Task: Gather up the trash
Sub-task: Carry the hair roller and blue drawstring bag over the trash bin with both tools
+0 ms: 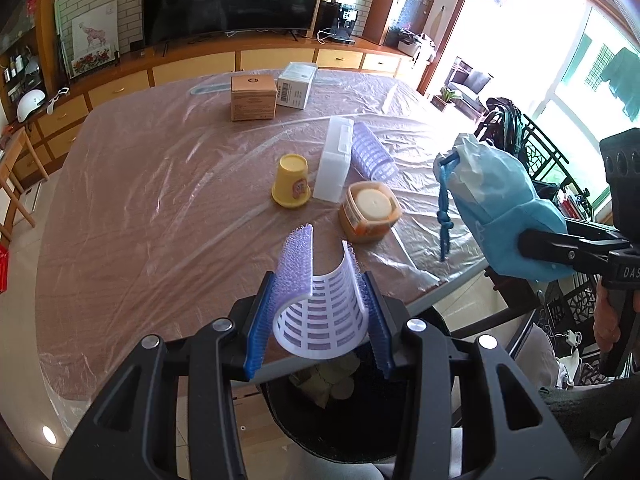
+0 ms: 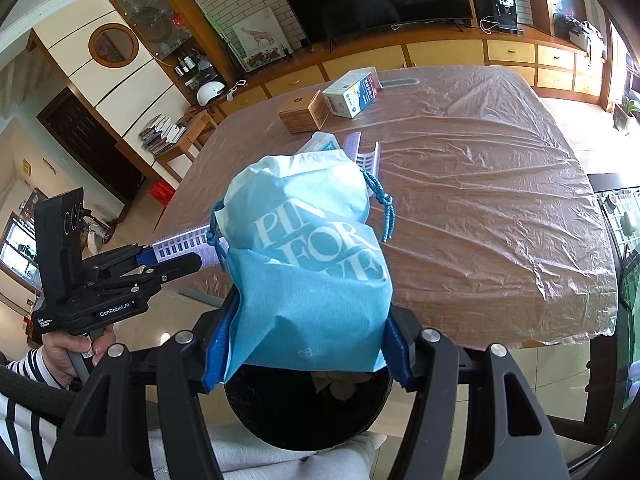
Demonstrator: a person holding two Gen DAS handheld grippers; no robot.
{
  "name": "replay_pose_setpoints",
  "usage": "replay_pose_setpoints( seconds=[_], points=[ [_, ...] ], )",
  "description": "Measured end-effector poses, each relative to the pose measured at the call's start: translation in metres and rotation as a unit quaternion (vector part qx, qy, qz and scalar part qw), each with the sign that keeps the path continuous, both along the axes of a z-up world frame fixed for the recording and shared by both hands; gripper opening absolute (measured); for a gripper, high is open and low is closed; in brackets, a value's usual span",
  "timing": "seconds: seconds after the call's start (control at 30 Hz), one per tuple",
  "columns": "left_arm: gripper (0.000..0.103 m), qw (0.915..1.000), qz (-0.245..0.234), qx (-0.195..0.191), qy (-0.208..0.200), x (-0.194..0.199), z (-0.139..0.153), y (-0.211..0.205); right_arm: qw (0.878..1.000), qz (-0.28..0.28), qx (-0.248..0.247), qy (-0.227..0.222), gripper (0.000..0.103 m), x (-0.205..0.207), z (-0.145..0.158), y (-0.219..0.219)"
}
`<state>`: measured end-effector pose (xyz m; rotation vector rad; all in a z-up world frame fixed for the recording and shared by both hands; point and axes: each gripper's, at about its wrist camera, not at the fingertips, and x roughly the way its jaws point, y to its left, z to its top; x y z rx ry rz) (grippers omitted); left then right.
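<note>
My left gripper [image 1: 318, 294] is shut on a curved white and purple hair-roller piece [image 1: 320, 320], which stands up between the blue pads. Under it is a black bin [image 1: 288, 428] with scraps of trash inside. My right gripper [image 2: 312, 314] is shut on a light blue drawstring bag [image 2: 304, 240] with white lettering, held over the same black bin [image 2: 280, 412]. In the left wrist view the right gripper [image 1: 536, 252] and blue bag [image 1: 492, 200] hang off the table's right edge. In the right wrist view the left gripper [image 2: 192, 256] holds the roller piece [image 2: 184, 244] at the left.
On the plastic-covered table [image 1: 160, 200] stand an upturned yellow cup [image 1: 291, 180], a white plastic box [image 1: 334, 160], another purple roller [image 1: 372, 152], an orange tub [image 1: 370, 210], a brown box [image 1: 253, 98] and a white carton [image 1: 296, 84]. A dark chair [image 1: 540, 152] stands at the right.
</note>
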<state>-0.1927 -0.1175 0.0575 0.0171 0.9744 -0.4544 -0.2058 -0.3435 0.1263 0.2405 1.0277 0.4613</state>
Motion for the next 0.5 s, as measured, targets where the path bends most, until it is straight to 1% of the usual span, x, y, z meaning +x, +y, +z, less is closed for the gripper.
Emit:
replay_pose_setpoints(
  seconds=[0.27,0.5],
  points=[
    [0.044,0.9997,-0.025,0.001,0.002,-0.016,0.001,-0.004,1.0,0.021,-0.003,0.0,0.06,-0.013,0.003,0.003],
    [0.044,0.9987,-0.05,0.002,0.007,-0.031,0.0,-0.009,0.999,0.044,-0.002,0.011,0.06,-0.03,0.002,0.004]
  ],
)
